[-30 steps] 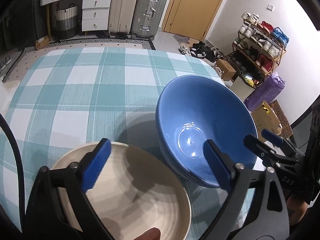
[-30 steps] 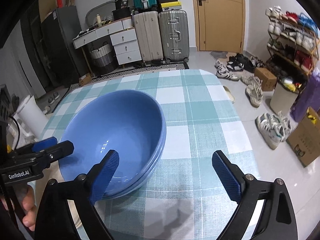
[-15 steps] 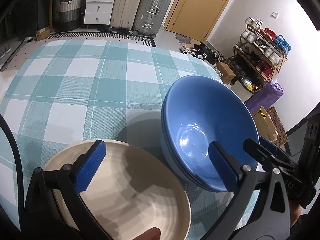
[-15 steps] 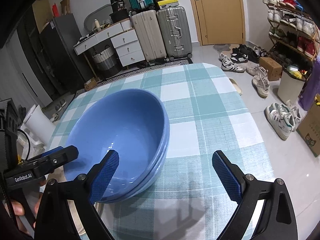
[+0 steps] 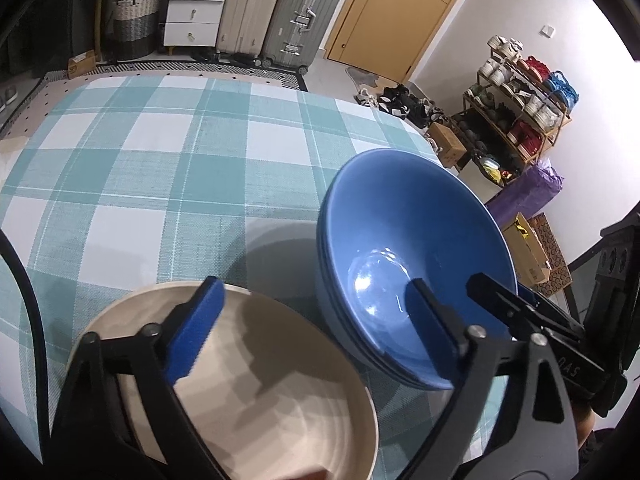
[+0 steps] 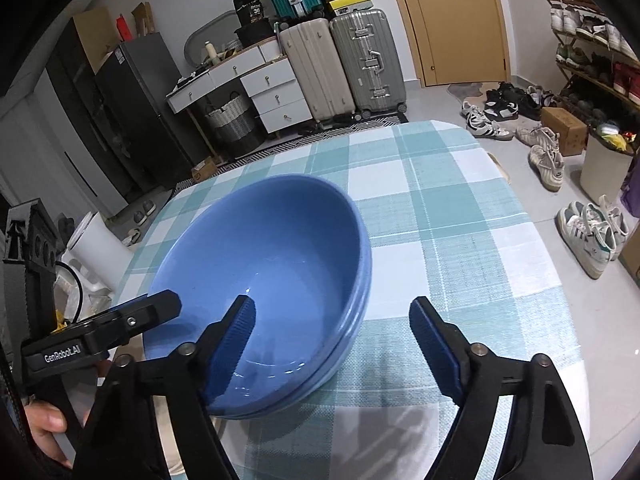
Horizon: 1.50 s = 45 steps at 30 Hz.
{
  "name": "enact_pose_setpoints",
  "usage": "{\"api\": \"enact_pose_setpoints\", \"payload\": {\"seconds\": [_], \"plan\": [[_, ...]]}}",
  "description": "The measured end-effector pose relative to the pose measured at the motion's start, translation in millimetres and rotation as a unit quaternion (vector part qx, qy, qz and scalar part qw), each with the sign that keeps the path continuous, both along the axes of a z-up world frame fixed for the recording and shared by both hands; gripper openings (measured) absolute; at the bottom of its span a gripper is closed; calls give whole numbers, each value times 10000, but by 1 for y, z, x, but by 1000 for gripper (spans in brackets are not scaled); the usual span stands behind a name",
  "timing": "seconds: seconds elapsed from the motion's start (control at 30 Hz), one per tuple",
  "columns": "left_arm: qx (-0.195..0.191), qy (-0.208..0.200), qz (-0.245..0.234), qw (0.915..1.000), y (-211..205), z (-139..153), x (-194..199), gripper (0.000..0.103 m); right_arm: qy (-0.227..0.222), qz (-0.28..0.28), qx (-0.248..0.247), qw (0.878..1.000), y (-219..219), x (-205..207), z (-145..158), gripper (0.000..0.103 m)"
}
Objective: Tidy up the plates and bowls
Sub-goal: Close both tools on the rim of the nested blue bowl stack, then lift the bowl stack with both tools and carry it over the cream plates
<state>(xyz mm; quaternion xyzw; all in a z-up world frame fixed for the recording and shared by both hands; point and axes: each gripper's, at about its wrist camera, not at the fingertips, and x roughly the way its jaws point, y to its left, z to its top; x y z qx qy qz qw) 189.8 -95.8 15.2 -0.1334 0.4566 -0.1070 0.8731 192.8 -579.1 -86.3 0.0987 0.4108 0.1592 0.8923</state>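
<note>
Your left hand-held gripper and right hand-held gripper are released, jaws just narrowed, gripping nothing. The stacked blue bowls sit between them; the cream plate lies beneath the left one.

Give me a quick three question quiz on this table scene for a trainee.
1. True or false: the blue bowls are nested in a stack.
2. Which dish lies under the left gripper? A) cream bowl B) glass cup C) red plate
3. Fill in: the tablecloth has a teal and white ____ pattern.

Key: 1 true: several rims show, one inside another. 2 A. 3 checked.
</note>
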Motion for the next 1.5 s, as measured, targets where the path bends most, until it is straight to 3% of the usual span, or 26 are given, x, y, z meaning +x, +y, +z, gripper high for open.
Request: {"api": "enact_pose_setpoints", "payload": {"seconds": [0.17, 0.43, 0.5, 0.6, 1.5], "plan": [[-79, -71, -205, 9997, -6, 0, -1, 68, -9, 40, 68, 10000, 2, 1, -1, 73], [-150, -73, -374, 9992, -12, -1, -4, 47, -100, 94, 55, 9999, 5, -2, 3, 54], [-197, -81, -427, 9989, -13, 0, -5, 37, -120, 77, 37, 9999, 4, -3, 3, 52], [-51, -106, -405, 9991, -17, 0, -5, 30, -126, 42, -11, 9999, 4, -3, 3, 46], [131, -400, -504, 9978, -25, 22, -23, 30, -374, -64, -101, 9992, -8, -20, 19, 43]]}}
